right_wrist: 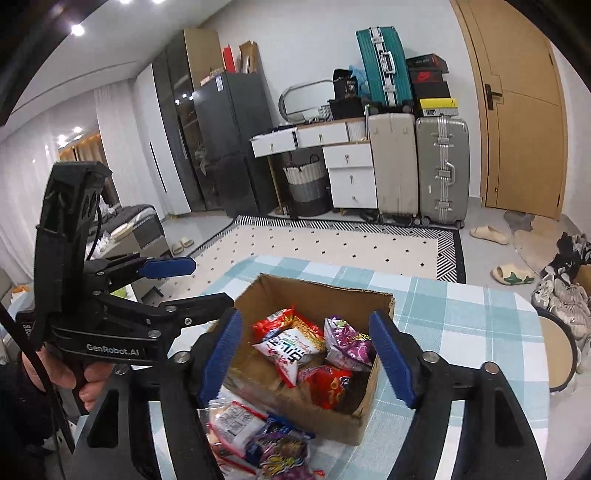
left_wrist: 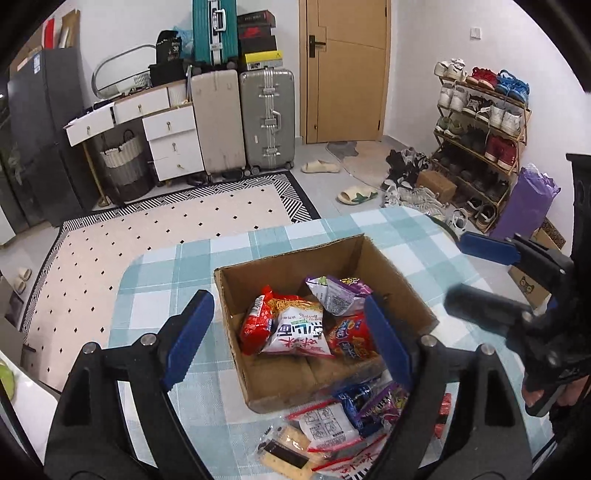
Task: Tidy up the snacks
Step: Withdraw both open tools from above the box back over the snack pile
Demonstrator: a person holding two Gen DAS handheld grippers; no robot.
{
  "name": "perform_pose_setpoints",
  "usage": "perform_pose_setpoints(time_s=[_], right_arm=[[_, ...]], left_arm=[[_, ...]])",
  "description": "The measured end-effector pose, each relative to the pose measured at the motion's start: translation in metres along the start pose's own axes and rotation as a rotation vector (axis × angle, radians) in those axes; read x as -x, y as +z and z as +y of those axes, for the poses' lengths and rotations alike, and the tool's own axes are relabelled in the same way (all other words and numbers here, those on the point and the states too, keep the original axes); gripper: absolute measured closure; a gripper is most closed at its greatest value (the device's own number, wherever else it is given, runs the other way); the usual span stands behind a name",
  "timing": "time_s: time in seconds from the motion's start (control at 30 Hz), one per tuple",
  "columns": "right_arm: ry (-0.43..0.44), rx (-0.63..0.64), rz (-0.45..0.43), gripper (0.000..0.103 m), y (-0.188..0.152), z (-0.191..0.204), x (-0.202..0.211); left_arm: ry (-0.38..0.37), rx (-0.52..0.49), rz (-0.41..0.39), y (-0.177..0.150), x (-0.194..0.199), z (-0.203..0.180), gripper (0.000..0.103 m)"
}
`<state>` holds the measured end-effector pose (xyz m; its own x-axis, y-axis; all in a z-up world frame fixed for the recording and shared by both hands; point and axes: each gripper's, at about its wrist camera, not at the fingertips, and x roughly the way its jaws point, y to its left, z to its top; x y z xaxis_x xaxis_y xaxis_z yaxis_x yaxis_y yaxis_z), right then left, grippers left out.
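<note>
Inside one cardboard box (left_wrist: 399, 291): four snack packs | left fingers (left_wrist: 192, 332) spread, empty | right fingers (right_wrist: 391, 354) spread, empty

Bright, even indoor light from ceiling spotlights (right_wrist: 77, 29); strong fisheye bending, dark corners, perhaps slight blur.

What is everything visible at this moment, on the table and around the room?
cardboard box: one, brown, open, on the table
snack packets in box: about four; red, white, purple
snack packets outside box: several, mixed colours, near edge
tablecloth: one, teal-white check
suitcases: three; teal, beige, silver; back wall
door: one, tan, shut
shoe rack: one, full, right wall
left gripper: open, empty
right gripper: open, empty
</note>
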<state>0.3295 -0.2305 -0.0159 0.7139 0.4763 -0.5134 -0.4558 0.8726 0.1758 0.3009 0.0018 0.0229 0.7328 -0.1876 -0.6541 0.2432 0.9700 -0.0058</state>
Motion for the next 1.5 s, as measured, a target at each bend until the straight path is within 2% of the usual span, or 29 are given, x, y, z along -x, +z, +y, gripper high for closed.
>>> perform_pose_setpoints(time_s=[0.17,0.27,0.53,0.7,0.83,0.93,1.1,1.23,1.5], right_arm=[[0.008,-0.033,-0.059,0.012,-0.007,0.012,0.040],[0.005,-0.039,-0.100,0.009,-0.015,0.022,0.063],[-0.017,-0.048,-0.175,0.004,-0.048,0.046,0.111],[-0.060,-0.034,-0.206,0.003,-0.072,0.061,0.135],[-0.114,0.001,-0.224,0.002,-0.093,0.074,0.152],[-0.134,0.014,-0.232,0.002,-0.109,0.082,0.158],[-0.143,0.054,-0.260,0.001,-0.135,0.095,0.166],[-0.131,0.067,-0.261,0.001,-0.141,0.099,0.165],[-0.119,0.070,-0.240,0.001,-0.158,0.094,0.154]], left_arm=[[0.019,0.017,-0.038,-0.011,0.036,-0.005,0.012],[0.023,0.032,-0.066,-0.021,0.058,-0.008,0.001],[0.034,0.053,-0.117,-0.056,0.107,-0.016,0.001],[0.003,0.122,-0.110,-0.086,0.125,-0.012,0.001],[0.018,0.149,-0.120,-0.114,0.139,-0.011,0.001],[0.015,0.191,-0.119,-0.135,0.142,-0.011,0.001],[0.021,0.195,-0.104,-0.160,0.135,-0.015,0.001],[0.041,0.199,-0.111,-0.174,0.133,-0.016,0.001],[0.042,0.178,-0.043,-0.198,0.109,-0.028,0.001]])
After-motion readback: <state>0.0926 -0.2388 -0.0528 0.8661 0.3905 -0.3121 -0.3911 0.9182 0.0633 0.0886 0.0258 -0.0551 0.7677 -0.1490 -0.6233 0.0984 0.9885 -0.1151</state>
